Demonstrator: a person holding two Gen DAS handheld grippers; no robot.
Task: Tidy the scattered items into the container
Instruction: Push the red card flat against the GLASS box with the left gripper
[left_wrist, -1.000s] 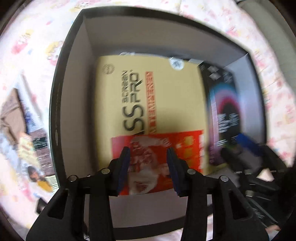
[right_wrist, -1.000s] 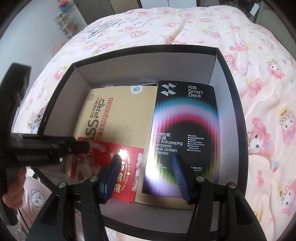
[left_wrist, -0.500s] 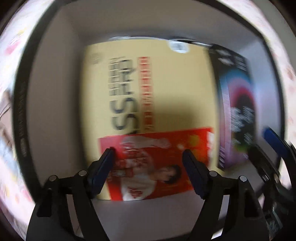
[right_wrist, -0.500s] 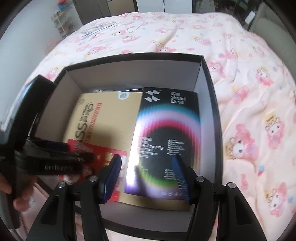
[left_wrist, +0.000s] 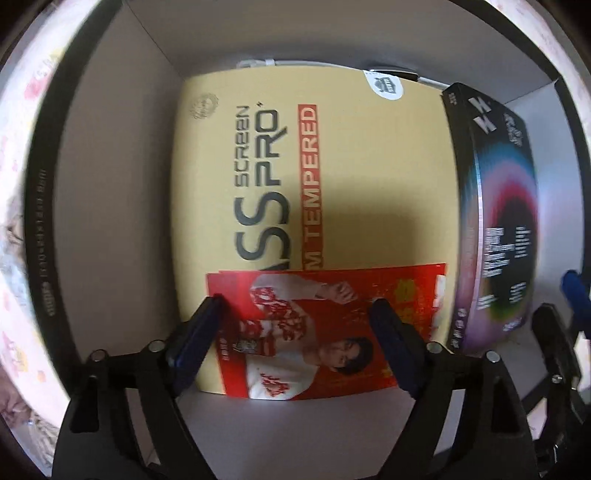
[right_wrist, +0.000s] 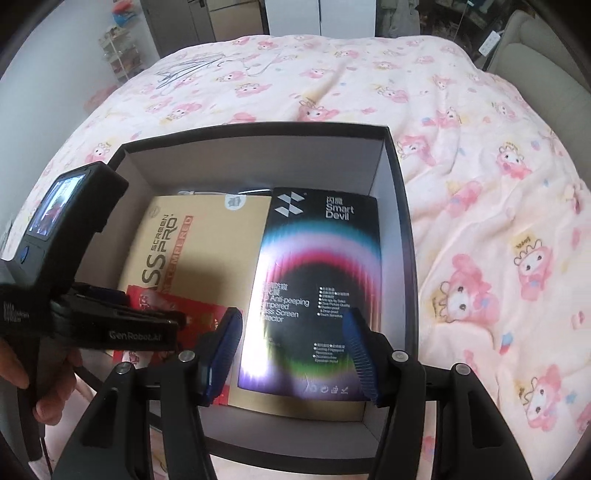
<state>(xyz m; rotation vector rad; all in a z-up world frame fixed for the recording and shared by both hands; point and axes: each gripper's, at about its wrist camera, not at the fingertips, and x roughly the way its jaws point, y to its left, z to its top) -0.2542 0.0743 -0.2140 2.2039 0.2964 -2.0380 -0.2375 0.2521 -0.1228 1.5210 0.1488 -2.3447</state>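
A black open box with grey walls sits on the bed. Inside lie a tan screen-protector pack, a black Smart Devil pack on its right side, and a red card with a man's picture on its near end. My left gripper is open and empty, low inside the box just above the red card; its body shows in the right wrist view. My right gripper is open and empty above the black pack's near end.
The box rests on a pink cartoon-print bedspread. A white cable lies along the box's far wall behind the tan pack. A beige headboard or chair stands at the far right, shelves at the far left.
My left gripper opened and let the red card drop onto the tan pack, then sank lower into the box. My right gripper pulled back and up, staying open.
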